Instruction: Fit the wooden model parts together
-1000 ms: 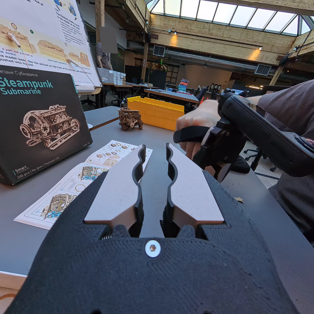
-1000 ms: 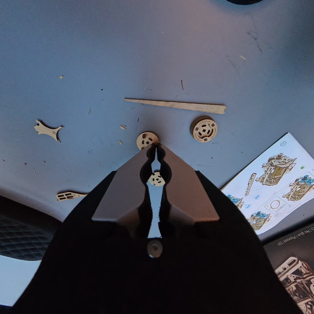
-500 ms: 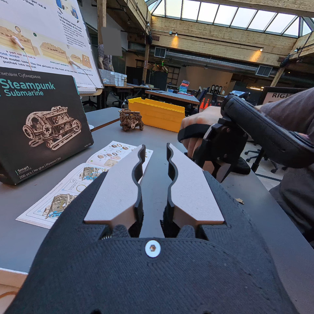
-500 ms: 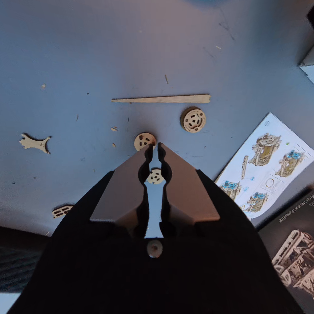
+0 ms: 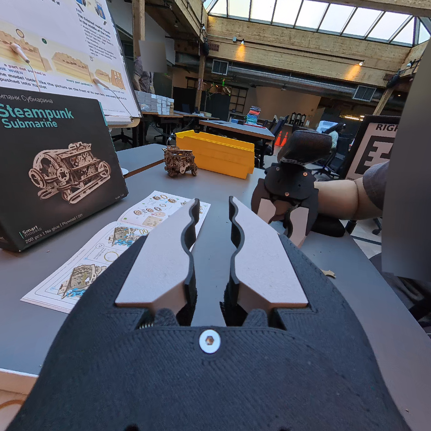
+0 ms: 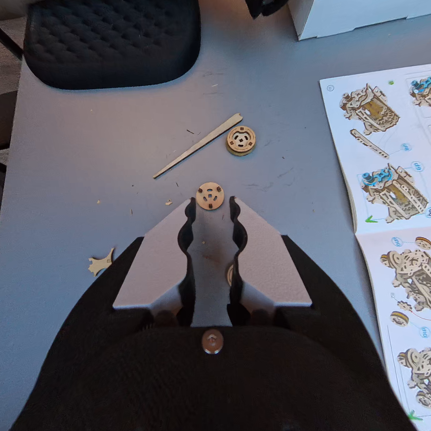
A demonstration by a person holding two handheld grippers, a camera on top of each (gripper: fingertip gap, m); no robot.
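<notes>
Right gripper [image 6: 211,198] is hovering over the grey bench [image 6: 70,140], fingers spread wide, gripping nothing. Flat wooden disc [image 6: 210,196] is lying just past the fingertips; thicker wooden wheel [image 6: 241,140] and tapered stick [image 6: 198,145] farther. Left gripper [image 5: 214,203] is sitting wide, empty.

Printed lettering on the front of the dark model box [image 5: 53,163], on the propped instruction board [image 5: 58,46] behind it, and on a black-and-white sign [image 5: 370,149] at far right. Small numbered callouts across the open instruction booklet [image 6: 384,186] lying on the bench [image 6: 93,140]. Too small to read on the star-shaped wooden scrap [image 6: 100,263].
</notes>
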